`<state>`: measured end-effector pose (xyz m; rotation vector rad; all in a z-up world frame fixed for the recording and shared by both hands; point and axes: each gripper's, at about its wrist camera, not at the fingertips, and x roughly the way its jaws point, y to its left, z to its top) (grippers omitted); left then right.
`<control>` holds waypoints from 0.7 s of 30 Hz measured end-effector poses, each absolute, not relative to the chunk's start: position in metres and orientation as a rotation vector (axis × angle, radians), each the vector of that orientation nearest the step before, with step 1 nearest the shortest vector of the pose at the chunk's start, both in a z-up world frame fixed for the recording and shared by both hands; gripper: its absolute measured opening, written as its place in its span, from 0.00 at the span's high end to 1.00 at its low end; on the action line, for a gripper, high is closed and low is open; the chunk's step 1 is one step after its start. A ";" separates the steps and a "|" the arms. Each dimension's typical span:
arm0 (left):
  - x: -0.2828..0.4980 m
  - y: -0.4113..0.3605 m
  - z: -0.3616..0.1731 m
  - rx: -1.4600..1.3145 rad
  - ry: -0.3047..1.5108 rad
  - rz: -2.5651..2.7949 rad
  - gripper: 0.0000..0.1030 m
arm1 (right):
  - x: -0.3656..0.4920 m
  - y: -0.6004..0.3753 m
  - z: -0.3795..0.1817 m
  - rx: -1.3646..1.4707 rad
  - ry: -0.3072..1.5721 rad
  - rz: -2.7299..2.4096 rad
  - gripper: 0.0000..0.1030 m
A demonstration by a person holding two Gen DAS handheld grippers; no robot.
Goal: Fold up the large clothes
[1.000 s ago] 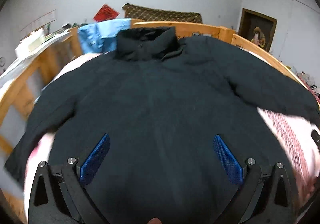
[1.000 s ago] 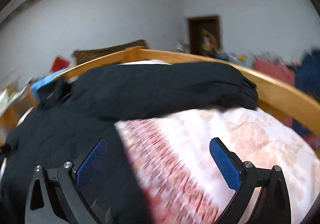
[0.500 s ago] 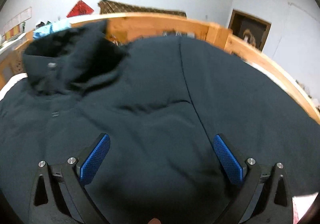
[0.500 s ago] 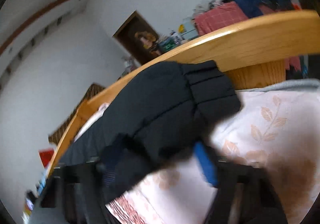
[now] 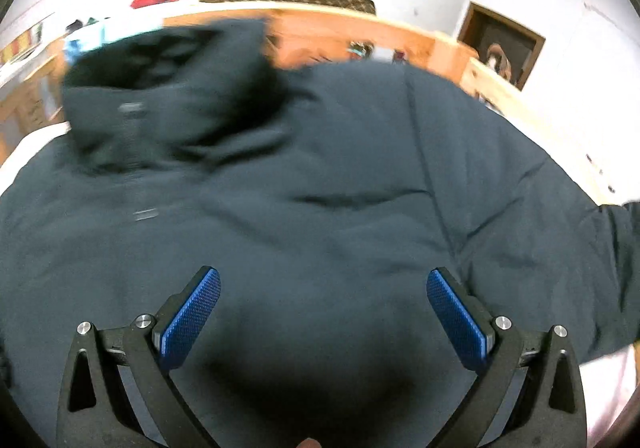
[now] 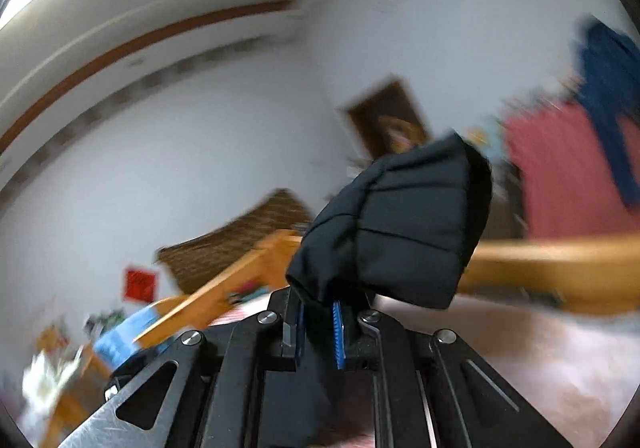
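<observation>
Your right tool [image 6: 319,322] is clenched on the cuff end of the dark jacket's sleeve [image 6: 394,226]. The quilted cuff stands up out of the closed blue pads [image 6: 338,332] and is held in the air, in front of the white wall and above the wooden bed rail [image 6: 552,258]. The right wrist view is blurred, so finer detail of the grip cannot be confirmed.

Your left tool [image 5: 323,290] is released: both blue pads stand wide apart, with nothing between them. It is angled down over the body of the dark jacket [image 5: 320,208], which lies spread on the bed and fills most of the left wrist view. Whether the pads touch the fabric cannot be told.

The jacket's collar [image 5: 168,88] lies bunched at the upper left, near the wooden headboard [image 5: 352,28]. A seam runs down the shoulder area on the right. A strip of pink bedding [image 5: 608,380] shows at the lower right edge, beyond the jacket.
</observation>
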<state>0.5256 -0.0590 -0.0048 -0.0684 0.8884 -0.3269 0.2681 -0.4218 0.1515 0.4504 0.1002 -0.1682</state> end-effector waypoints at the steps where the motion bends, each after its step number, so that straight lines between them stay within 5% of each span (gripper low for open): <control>1: 0.515 -0.031 0.003 -0.079 0.888 -0.305 0.01 | 0.284 -0.408 0.160 0.417 0.104 -0.112 0.90; 8: 0.438 0.100 0.056 -0.124 0.855 -0.101 0.01 | 0.329 -0.261 0.175 0.081 0.221 0.273 0.90; 17: 0.351 0.213 0.098 -0.255 0.742 0.151 0.01 | 0.348 -0.087 0.081 -0.263 0.540 0.604 0.87; 20: 0.341 0.226 0.100 -0.292 0.718 0.163 0.01 | 0.354 -0.048 0.034 -0.399 0.690 0.677 0.55; 21: 0.340 0.226 0.099 -0.300 0.710 0.159 0.01 | 0.351 -0.045 0.022 -0.423 0.721 0.692 0.35</control>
